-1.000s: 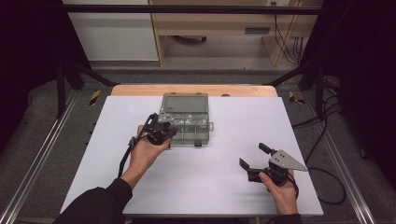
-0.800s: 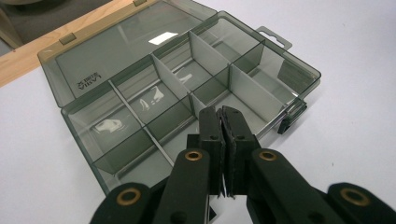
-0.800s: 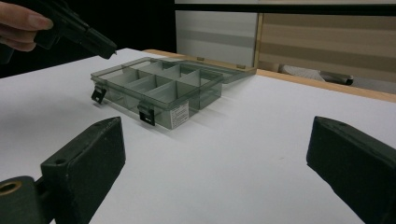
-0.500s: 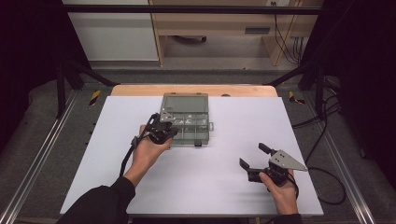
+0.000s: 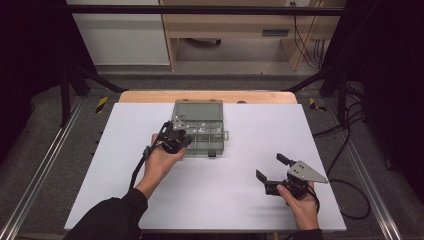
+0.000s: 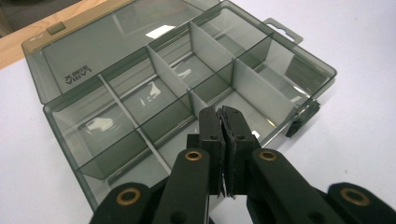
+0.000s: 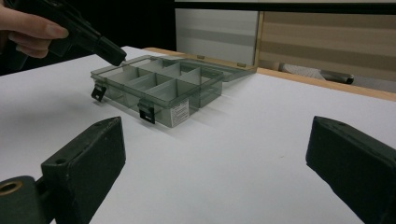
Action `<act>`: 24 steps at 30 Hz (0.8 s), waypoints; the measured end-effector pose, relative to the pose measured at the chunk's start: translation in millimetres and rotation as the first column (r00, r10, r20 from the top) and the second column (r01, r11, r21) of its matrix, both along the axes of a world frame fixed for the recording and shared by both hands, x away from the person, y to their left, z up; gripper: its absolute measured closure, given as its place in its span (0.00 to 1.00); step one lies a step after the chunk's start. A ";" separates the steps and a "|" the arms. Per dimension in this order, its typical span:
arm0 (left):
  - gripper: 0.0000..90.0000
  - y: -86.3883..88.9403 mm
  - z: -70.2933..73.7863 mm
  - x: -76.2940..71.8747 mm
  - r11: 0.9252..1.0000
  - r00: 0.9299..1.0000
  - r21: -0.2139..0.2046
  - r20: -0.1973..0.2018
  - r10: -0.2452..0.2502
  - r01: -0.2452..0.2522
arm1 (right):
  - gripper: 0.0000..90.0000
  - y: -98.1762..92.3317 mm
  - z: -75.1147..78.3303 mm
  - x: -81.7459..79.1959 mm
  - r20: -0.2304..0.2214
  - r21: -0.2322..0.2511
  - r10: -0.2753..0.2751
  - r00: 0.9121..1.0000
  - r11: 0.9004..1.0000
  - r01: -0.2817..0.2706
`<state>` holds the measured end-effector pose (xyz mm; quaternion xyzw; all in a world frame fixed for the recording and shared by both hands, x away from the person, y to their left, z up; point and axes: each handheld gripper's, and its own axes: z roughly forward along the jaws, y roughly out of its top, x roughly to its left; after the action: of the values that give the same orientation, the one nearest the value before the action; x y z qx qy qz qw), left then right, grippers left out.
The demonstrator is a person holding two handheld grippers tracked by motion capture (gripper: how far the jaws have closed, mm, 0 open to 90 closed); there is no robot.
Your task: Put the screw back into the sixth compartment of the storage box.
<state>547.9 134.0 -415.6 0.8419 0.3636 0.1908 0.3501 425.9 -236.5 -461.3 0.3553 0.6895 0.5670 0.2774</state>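
Jaws of the left gripper [image 6: 223,122] are pressed together with nothing between them, tips poised over the near left part of the smoky transparent plastic compartment box [image 5: 198,127]. Whether the tips touch the box cannot be told. Jaws of the right gripper [image 5: 270,169] are spread wide and empty, held just above the white table surface [image 5: 240,200] at near right, well apart from the box.

Box position: far centre of the table, lid [image 6: 112,37] folded back flat toward the far wooden edge [image 5: 207,96]. Internal dividers [image 6: 212,46] split the tray into several compartments; all visible compartments appear empty. Two dark latches [image 7: 146,112] hang on the near wall, with a small white label [image 7: 179,112] beside one.

A person's left hand [image 5: 161,161] grips the left tool, dark sleeve [image 5: 107,220] behind it. Right hand [image 5: 300,205] holds the other, grey three-cornered plate [image 5: 307,171] on top.
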 end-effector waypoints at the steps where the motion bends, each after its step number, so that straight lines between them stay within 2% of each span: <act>1: 0.98 1.0 -0.3 0.8 1.000 1.000 0.004 -0.001 0.001 -0.001 | 0.05 0.1 0.0 0.0 -0.001 -0.001 0.000 1.000 1.000 0.000; 4: 0.95 2.5 0.1 1.9 1.000 1.000 -0.009 0.020 0.002 -0.002 | 0.05 -0.2 0.1 -0.1 -0.001 -0.001 0.000 1.000 1.000 0.000; 6: 0.84 2.9 1.4 1.3 1.000 0.999 -0.017 0.045 0.003 -0.002 | 0.05 -0.5 -0.4 0.5 0.000 -0.003 0.000 1.000 1.000 0.000; 10: 0.75 4.8 5.2 -1.2 1.000 0.998 -0.026 0.069 -0.005 0.006 | 0.05 -0.5 -0.3 0.4 -0.006 0.000 -0.006 1.000 1.000 0.006; 18: 0.62 6.4 10.1 -3.8 0.999 0.996 -0.052 0.087 -0.005 0.009 | 0.05 -0.5 -0.2 0.1 -0.007 0.000 -0.008 1.000 1.000 0.008; 24: 0.54 4.2 9.3 -4.7 0.998 0.997 -0.056 0.082 -0.012 0.016 | 0.05 -0.3 -0.2 0.2 -0.007 -0.001 -0.009 1.000 1.000 0.009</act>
<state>543.2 138.2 -406.3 0.8258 0.3483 0.2120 0.3896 426.1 -236.9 -461.6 0.3603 0.6893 0.5639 0.2776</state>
